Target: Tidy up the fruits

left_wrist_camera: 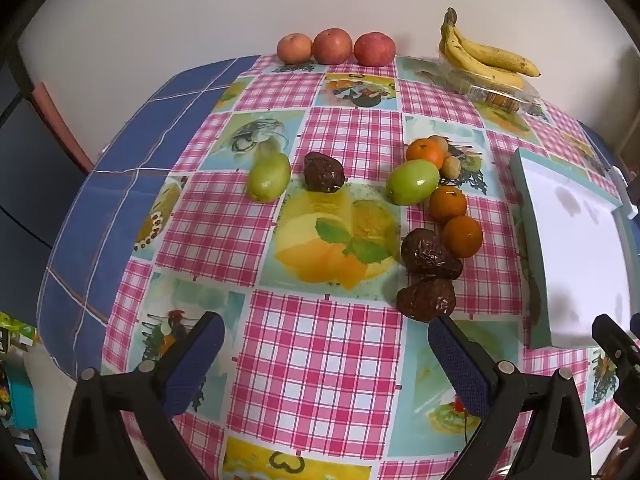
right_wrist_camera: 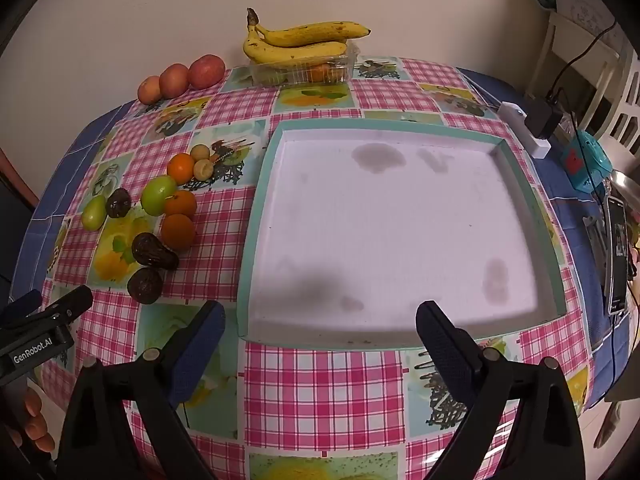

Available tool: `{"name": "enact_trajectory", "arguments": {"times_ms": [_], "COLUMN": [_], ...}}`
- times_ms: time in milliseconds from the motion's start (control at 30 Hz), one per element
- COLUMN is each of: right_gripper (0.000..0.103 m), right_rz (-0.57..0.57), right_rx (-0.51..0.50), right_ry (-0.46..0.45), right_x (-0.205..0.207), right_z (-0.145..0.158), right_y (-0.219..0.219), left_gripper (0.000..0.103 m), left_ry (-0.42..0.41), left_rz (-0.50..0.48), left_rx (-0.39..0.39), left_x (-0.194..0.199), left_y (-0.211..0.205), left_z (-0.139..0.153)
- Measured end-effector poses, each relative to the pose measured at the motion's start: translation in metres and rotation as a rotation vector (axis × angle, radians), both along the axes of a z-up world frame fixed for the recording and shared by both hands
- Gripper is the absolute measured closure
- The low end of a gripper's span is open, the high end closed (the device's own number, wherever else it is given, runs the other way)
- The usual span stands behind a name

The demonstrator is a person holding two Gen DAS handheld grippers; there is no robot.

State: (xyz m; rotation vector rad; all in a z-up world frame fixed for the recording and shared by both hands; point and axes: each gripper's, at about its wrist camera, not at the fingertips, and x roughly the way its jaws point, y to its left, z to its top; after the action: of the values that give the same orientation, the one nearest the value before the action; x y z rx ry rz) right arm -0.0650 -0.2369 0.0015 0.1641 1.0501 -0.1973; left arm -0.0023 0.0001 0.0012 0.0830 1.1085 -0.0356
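Observation:
Loose fruit lies on the checked tablecloth: three oranges (left_wrist_camera: 448, 203), two green fruits (left_wrist_camera: 412, 182) (left_wrist_camera: 269, 178), three dark wrinkled avocados (left_wrist_camera: 426, 299) and two small pale fruits (left_wrist_camera: 451, 166). A white tray with a teal rim (right_wrist_camera: 250, 240) stands empty to the right of them. My left gripper (left_wrist_camera: 326, 354) is open, hovering just short of the nearest avocado. My right gripper (right_wrist_camera: 320, 338) is open and empty over the tray's near edge. The fruit also shows in the right wrist view (right_wrist_camera: 178, 232).
Three red apples (left_wrist_camera: 334, 46) line the wall at the back. A banana bunch (right_wrist_camera: 296, 42) rests on a clear plastic box (right_wrist_camera: 304, 72). A white adapter with a black plug (right_wrist_camera: 528, 128), a teal device (right_wrist_camera: 586, 162) and a phone (right_wrist_camera: 618, 256) lie right of the tray.

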Motion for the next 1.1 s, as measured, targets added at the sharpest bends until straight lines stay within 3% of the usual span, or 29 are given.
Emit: {"name": "enact_trajectory", "arguments": {"times_ms": [1100], "right_gripper": [0.007], "right_rz": [0.004], "right_rx": [0.001], "right_ry": [0.004], "right_x": [0.0031], "right_z": [-0.0022], "right_y": [0.0029], "left_gripper": [0.0], "left_ry": [0.016], "left_rz": [-0.018], "left_rx": [0.007], "left_x": [0.0015], "left_y": [0.0003], "left_z": [-0.0013]}}
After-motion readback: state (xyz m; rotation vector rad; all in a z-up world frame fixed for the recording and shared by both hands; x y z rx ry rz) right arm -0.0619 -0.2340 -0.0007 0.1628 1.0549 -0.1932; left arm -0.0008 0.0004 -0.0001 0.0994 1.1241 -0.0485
